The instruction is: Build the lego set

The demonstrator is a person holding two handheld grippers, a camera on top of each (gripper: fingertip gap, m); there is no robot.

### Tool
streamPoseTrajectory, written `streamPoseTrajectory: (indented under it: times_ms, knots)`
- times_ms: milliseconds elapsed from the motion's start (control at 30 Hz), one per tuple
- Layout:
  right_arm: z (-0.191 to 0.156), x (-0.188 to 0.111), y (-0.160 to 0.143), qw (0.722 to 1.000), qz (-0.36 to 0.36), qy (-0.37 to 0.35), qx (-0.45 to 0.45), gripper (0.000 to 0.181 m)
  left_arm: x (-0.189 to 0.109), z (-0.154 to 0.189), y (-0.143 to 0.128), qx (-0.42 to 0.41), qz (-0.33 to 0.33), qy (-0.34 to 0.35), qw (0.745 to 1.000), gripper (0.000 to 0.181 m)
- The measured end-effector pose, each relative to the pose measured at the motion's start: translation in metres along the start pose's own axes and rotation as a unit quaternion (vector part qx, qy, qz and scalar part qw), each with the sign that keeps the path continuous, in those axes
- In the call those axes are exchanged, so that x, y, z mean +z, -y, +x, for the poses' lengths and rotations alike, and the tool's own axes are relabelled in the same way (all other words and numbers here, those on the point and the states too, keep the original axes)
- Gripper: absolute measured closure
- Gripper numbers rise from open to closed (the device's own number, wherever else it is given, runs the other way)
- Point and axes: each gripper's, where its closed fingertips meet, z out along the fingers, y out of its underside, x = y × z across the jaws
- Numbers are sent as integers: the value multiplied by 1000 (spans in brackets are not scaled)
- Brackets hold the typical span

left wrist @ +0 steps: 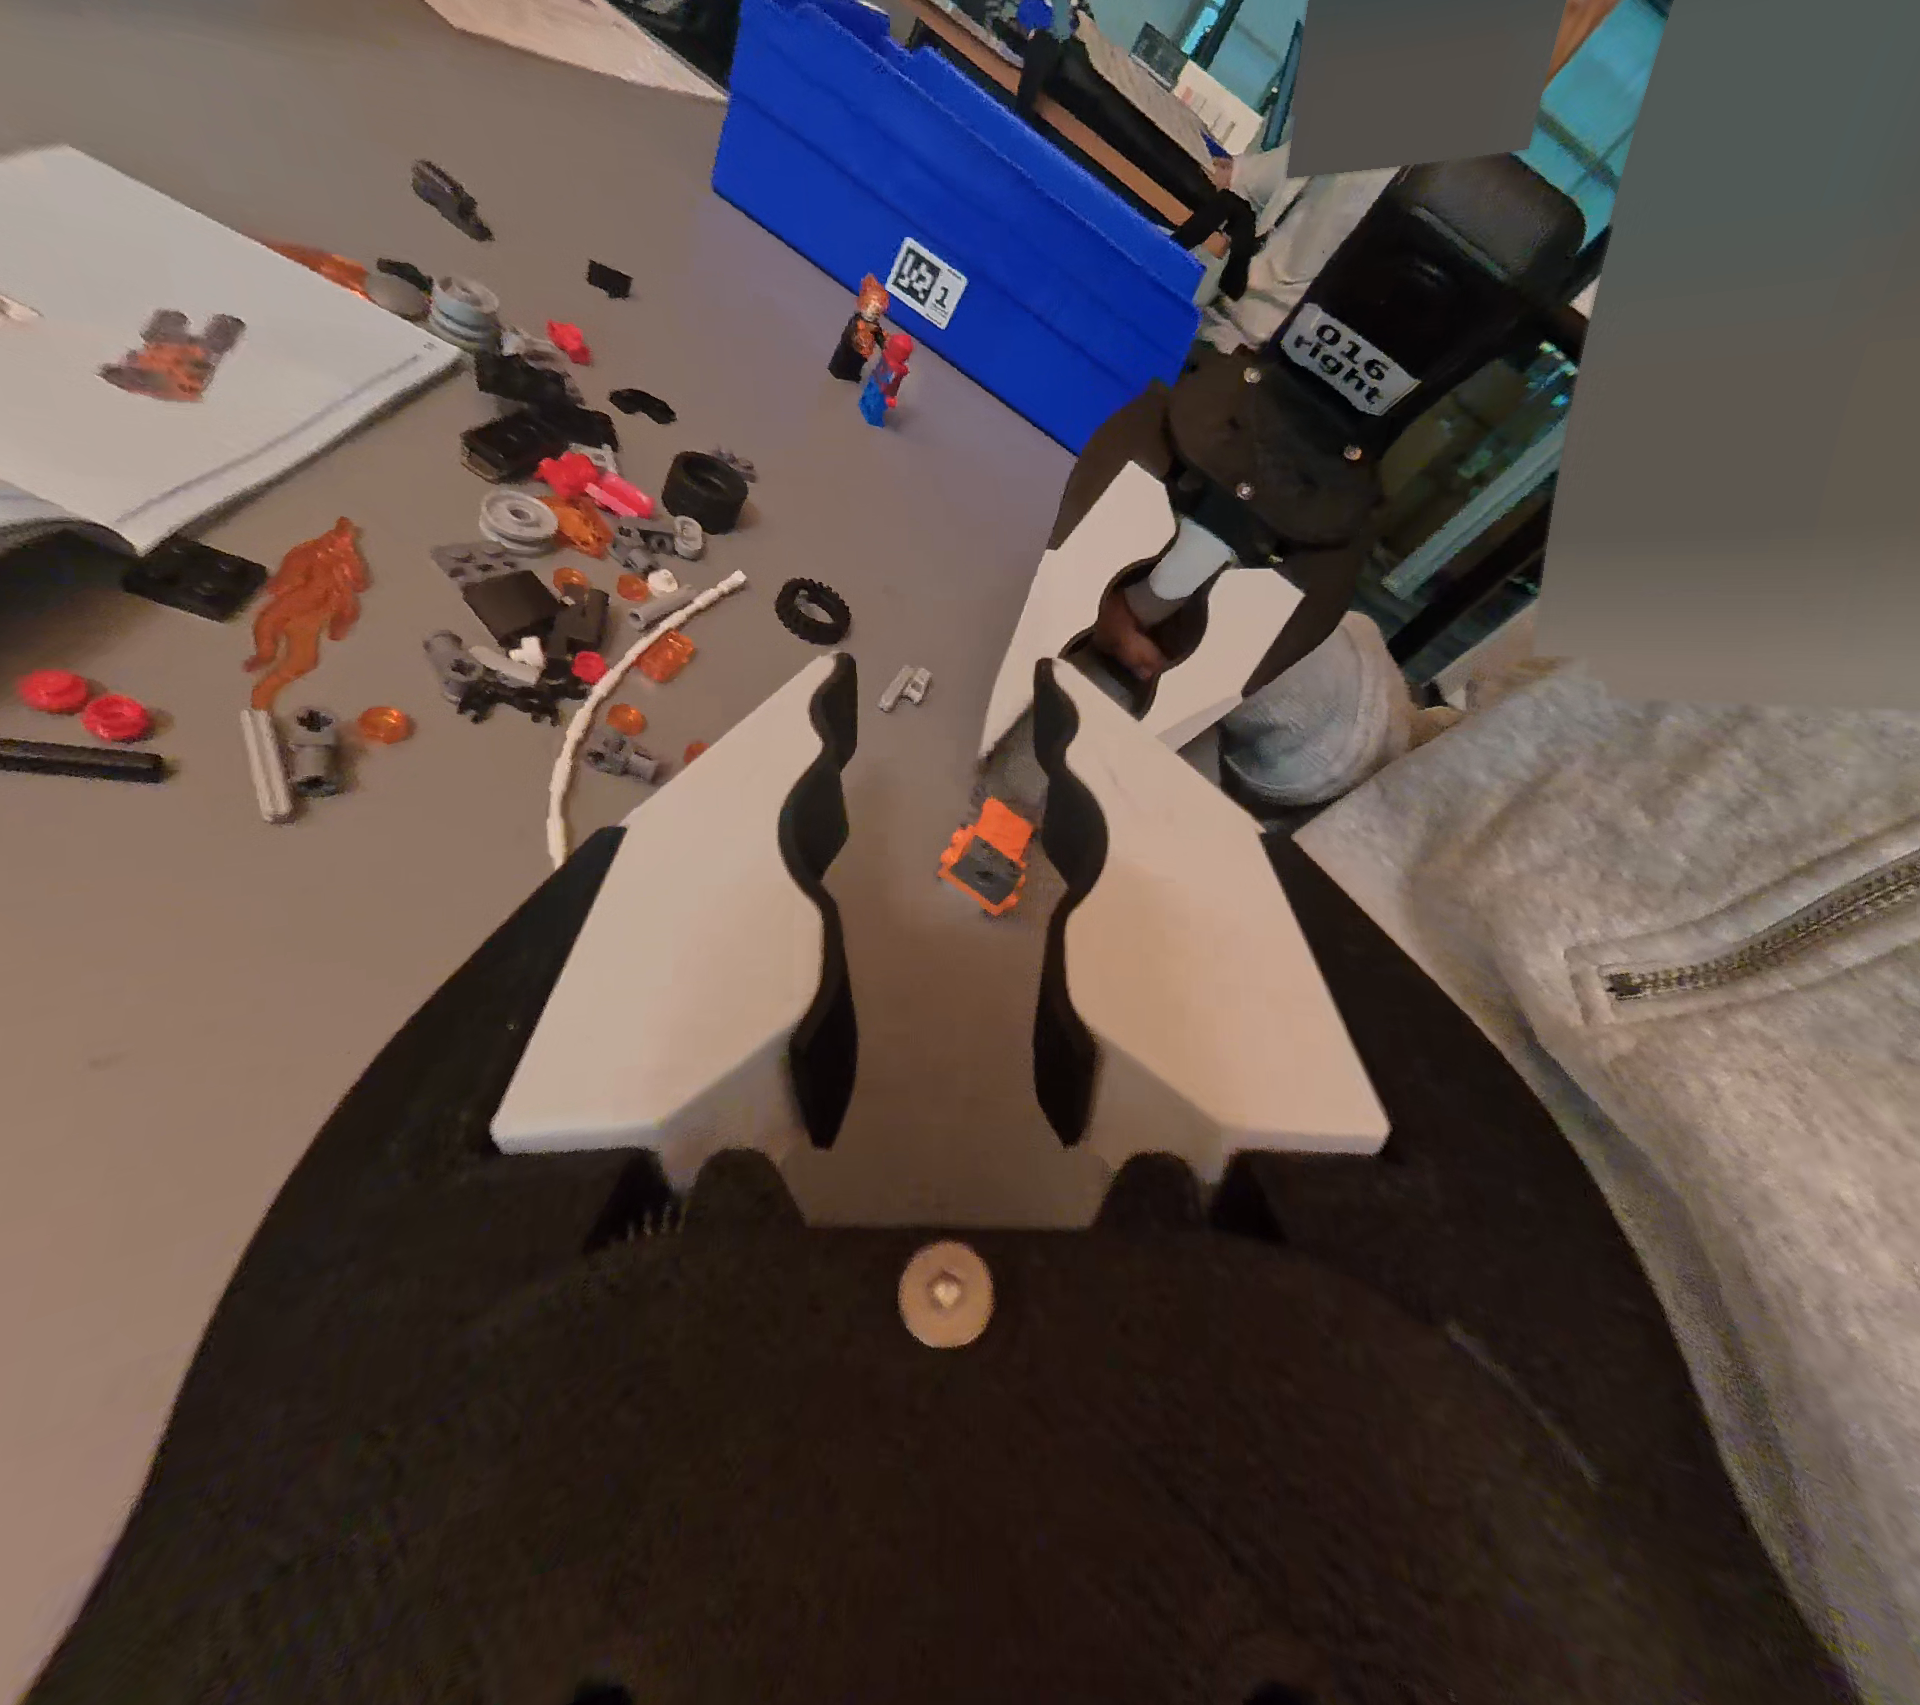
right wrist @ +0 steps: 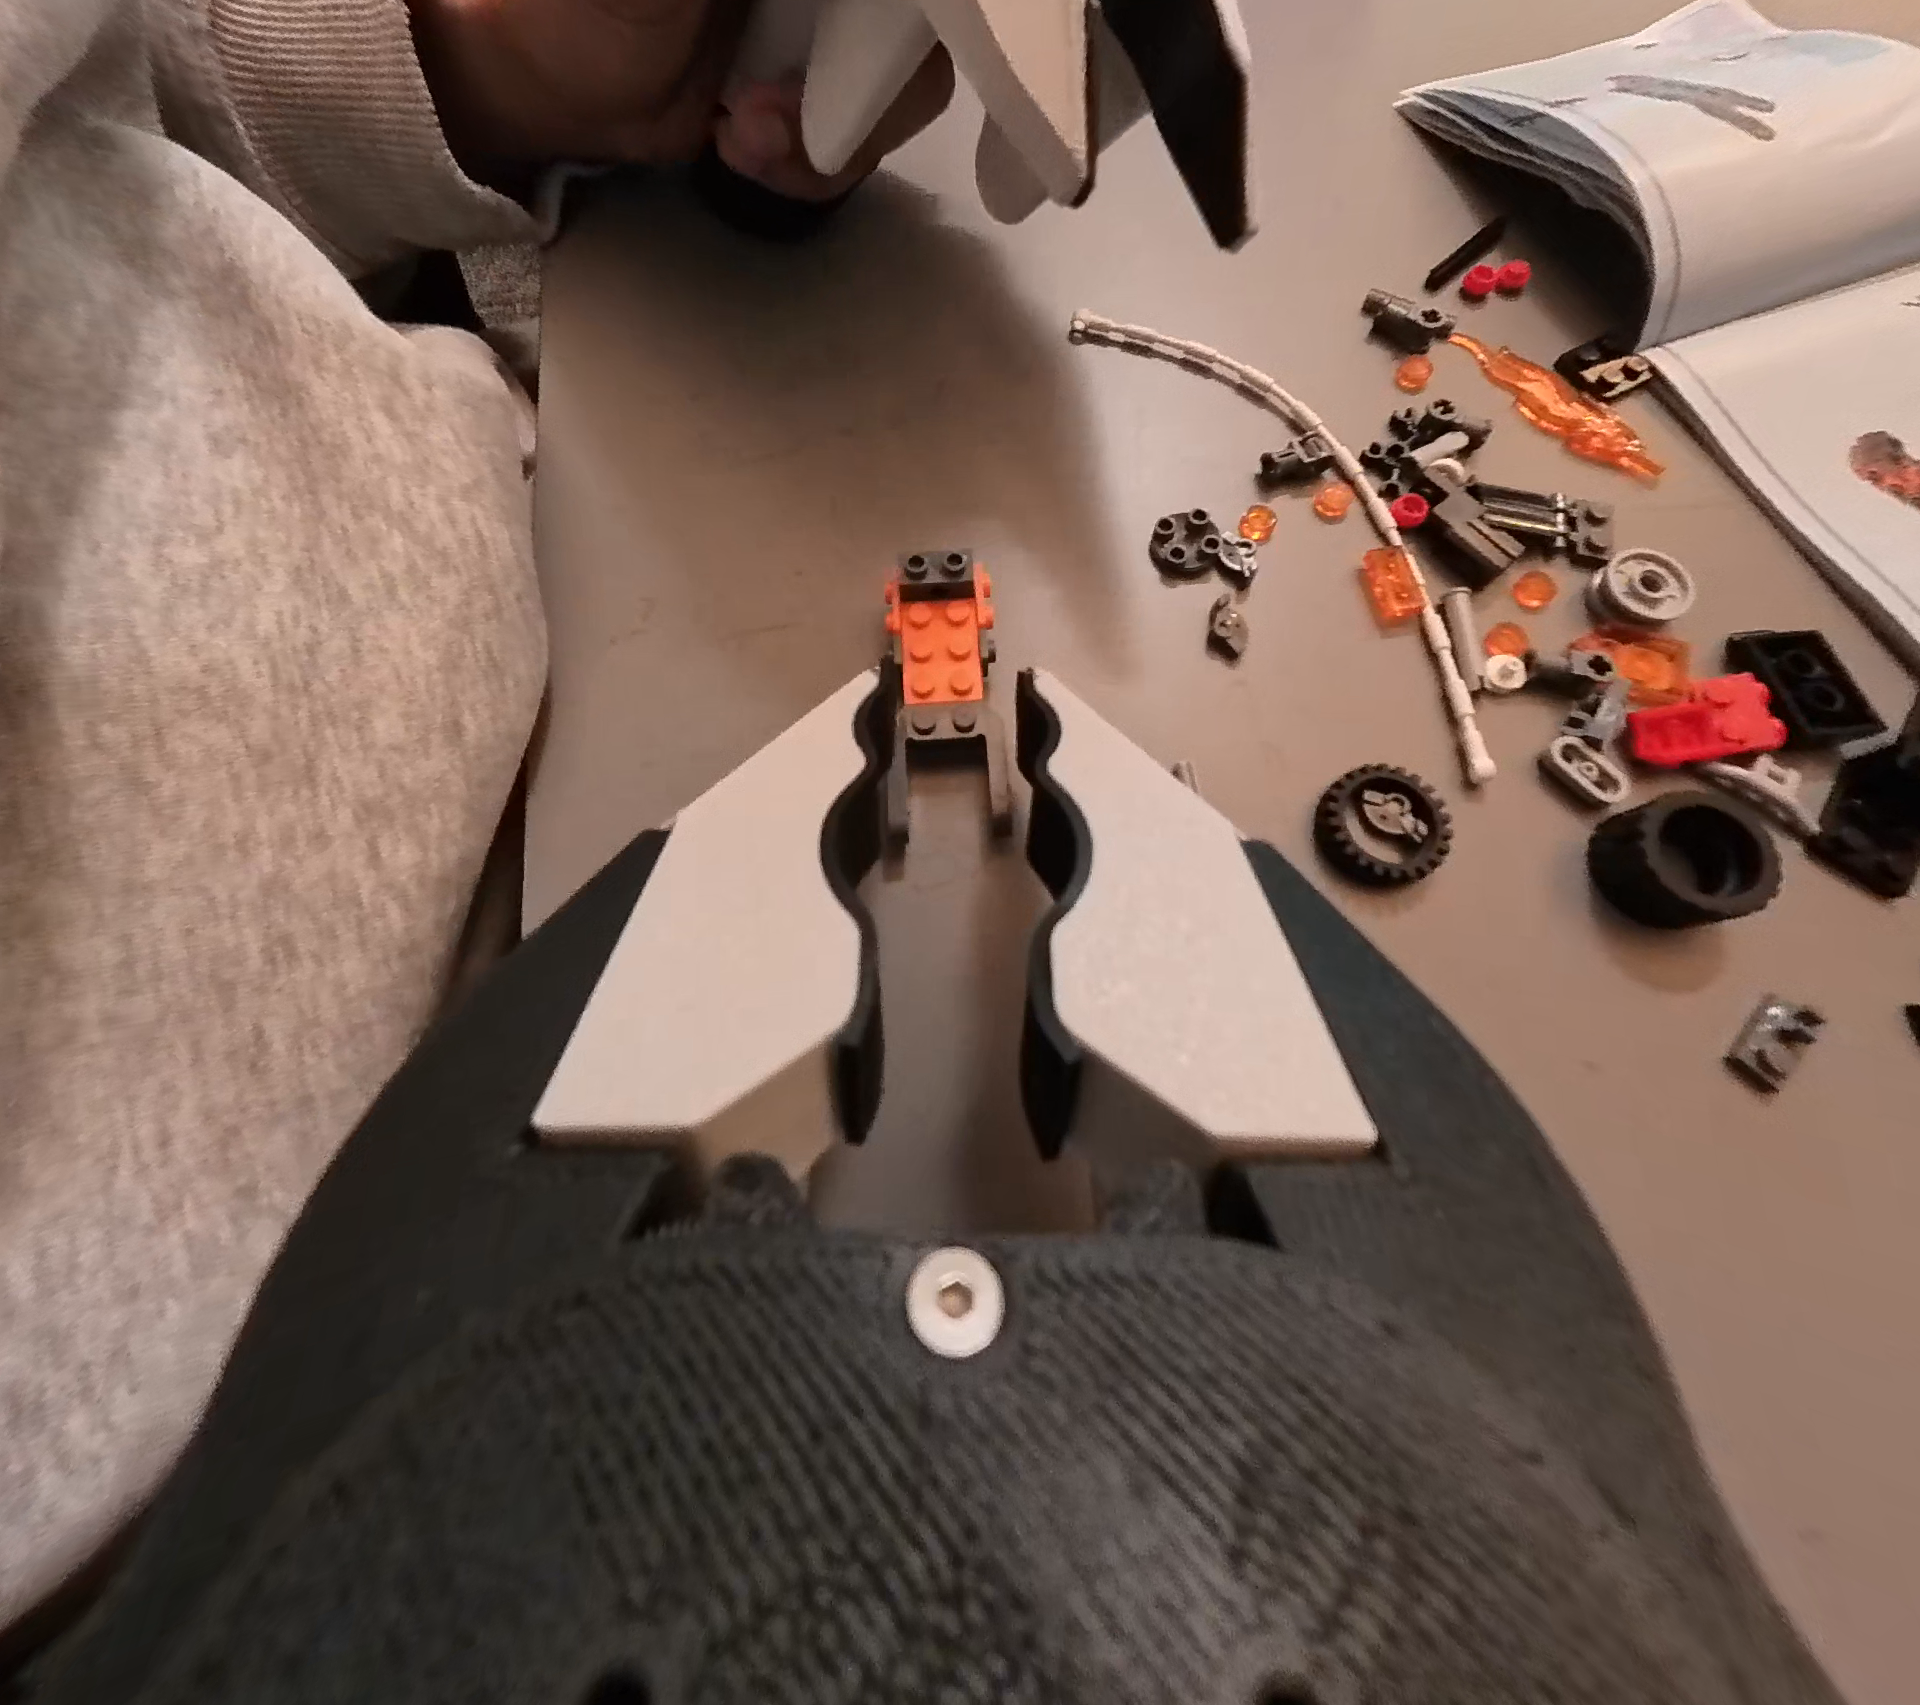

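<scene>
A small orange and grey lego assembly (right wrist: 940, 647) sits low over the grey table (right wrist: 727, 429), close to the person's side. My right gripper (right wrist: 951, 684) is shut on its grey forked rear end, one pad on each side. In the left wrist view the assembly (left wrist: 985, 855) shows just past my left gripper (left wrist: 945, 679), which is open, empty and held above the table. The left gripper also shows at the top of the right wrist view (right wrist: 1132, 216), held in a hand.
A pile of loose lego parts (left wrist: 561, 554) lies left of the assembly, with a large black tyre (right wrist: 1683, 855), a small tyre (right wrist: 1382, 822) and a white flexible hose (right wrist: 1351, 492). An open instruction booklet (left wrist: 187, 367), two minifigures (left wrist: 878, 351) and a blue bin (left wrist: 935, 201) lie beyond. A grey sweater (right wrist: 208, 616) is at the near edge. The tips of one gripper are about 9 cm away from the tips of the other.
</scene>
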Motion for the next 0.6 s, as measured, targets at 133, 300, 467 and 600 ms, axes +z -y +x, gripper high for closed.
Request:
streamPoseTrajectory:
  times_ms: [133, 300, 467, 600]
  knots:
    - [0, 0, -1, 1000, -4, -2, -1, 160, 0, 2, 0, 5, 4, -2, 1000, 148]
    - [1, 1, -2, 1000, -6, -2, 0, 160, 1, 3, -1, 4, -3, -4, 1000, 148]
    - [2, 1, -4, 1000, -10, -1, 2, 160, 1, 2, -1, -3, -2, -7, 1000, 148]
    - [2, 1, -4, 1000, -11, 0, 3, 161, 2, 2, -2, -3, -5, -8, 1000, 147]
